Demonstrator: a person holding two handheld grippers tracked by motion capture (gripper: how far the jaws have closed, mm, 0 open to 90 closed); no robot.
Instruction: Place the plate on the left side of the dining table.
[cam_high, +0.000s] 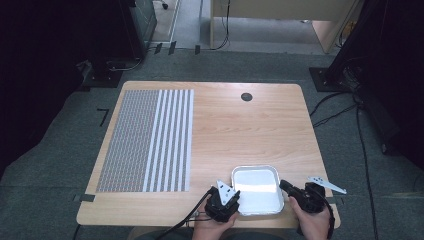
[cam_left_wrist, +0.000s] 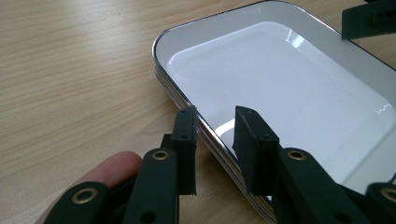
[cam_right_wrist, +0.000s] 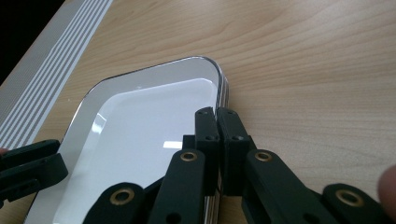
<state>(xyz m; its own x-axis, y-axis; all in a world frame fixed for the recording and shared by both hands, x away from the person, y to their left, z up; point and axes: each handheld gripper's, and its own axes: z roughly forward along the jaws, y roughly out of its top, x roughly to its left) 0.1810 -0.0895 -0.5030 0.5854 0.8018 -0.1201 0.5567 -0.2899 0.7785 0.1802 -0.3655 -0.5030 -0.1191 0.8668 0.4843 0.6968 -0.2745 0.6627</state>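
Note:
A shallow rectangular metal tray (cam_high: 255, 168) with a white inside lies near the table's front edge, empty. My left gripper (cam_high: 235, 196) is at the tray's left side. In the left gripper view its jaws (cam_left_wrist: 215, 135) stand apart, one on each side of the rim (cam_left_wrist: 163, 70), with a gap to the pads, so it is open. My right gripper (cam_high: 283, 186) is at the tray's right side. In the right gripper view its jaws (cam_right_wrist: 217, 119) are pressed together on the tray's rim (cam_right_wrist: 223, 86). A hand holds each gripper.
A mat (cam_high: 150, 140) of fine dots and grey-white stripes covers the table's left part. A round dark cable hole (cam_high: 246, 96) sits near the far edge. The table's front edge (cam_high: 150, 223) runs just below the grippers. Cables lie on the floor at the right.

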